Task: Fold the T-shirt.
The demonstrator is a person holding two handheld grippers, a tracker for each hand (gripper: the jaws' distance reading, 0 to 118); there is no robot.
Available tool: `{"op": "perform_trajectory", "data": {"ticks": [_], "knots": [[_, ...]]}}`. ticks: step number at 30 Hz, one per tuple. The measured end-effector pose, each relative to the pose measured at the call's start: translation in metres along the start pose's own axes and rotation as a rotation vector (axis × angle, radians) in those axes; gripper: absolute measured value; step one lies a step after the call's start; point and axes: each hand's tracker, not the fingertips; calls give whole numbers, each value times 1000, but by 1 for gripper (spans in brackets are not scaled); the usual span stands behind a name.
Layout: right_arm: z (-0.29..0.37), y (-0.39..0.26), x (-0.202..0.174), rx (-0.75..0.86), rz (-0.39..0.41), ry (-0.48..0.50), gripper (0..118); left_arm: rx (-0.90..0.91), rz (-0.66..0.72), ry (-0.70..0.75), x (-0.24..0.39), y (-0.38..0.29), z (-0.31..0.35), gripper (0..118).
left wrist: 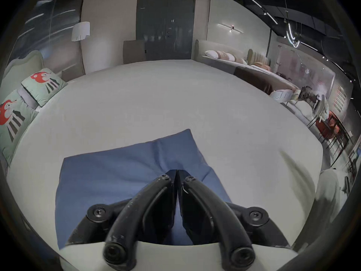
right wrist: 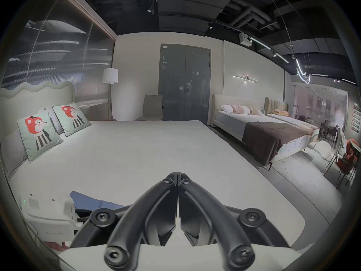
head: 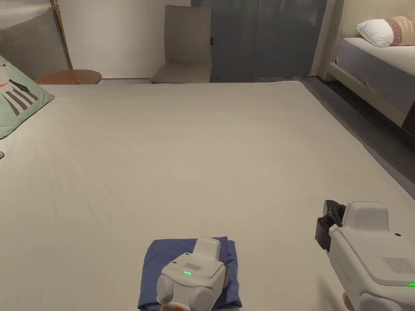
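A blue T-shirt point(head: 162, 259) lies folded into a small rectangle on the white bed point(head: 202, 141), near its front edge. In the left gripper view the T-shirt point(left wrist: 117, 169) spreads under my left gripper point(left wrist: 177, 171), whose jaws are closed tip to tip right over the cloth; creases run out from the tips. I see no fabric between them. My right gripper point(right wrist: 177, 174) is shut with nothing in it, off to the right of the shirt above bare mattress. In the head view the right gripper point(head: 329, 224) sits at the lower right.
Two cushions with a red animal print point(right wrist: 56, 130) lean at the bed's left end. A beige chair point(head: 186, 48) stands beyond the far edge, a second bed point(head: 377, 69) to the right across a floor gap. A round wooden table point(head: 69, 76) is far left.
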Motion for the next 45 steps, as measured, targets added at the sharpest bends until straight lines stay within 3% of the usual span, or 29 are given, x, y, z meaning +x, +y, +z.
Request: {"op": "perform_trajectory", "data": {"ticks": [5,8,14,27,45], "knots": [[5,3,-7,16,9,17,1,11,3,-49,4,4,8,0],[9,9,-14,29,11,37,1,90,52,-104,-5,16,33,0],[12,19,-32,63,24,77,1,298,63,-72,-44,55,102,0],[16,31,-72,144,33,129,1,534,120,269,-173,69,188,0],[5,29,-97,114,40,189,2,572,121,325,-202,54,193,0]]}}
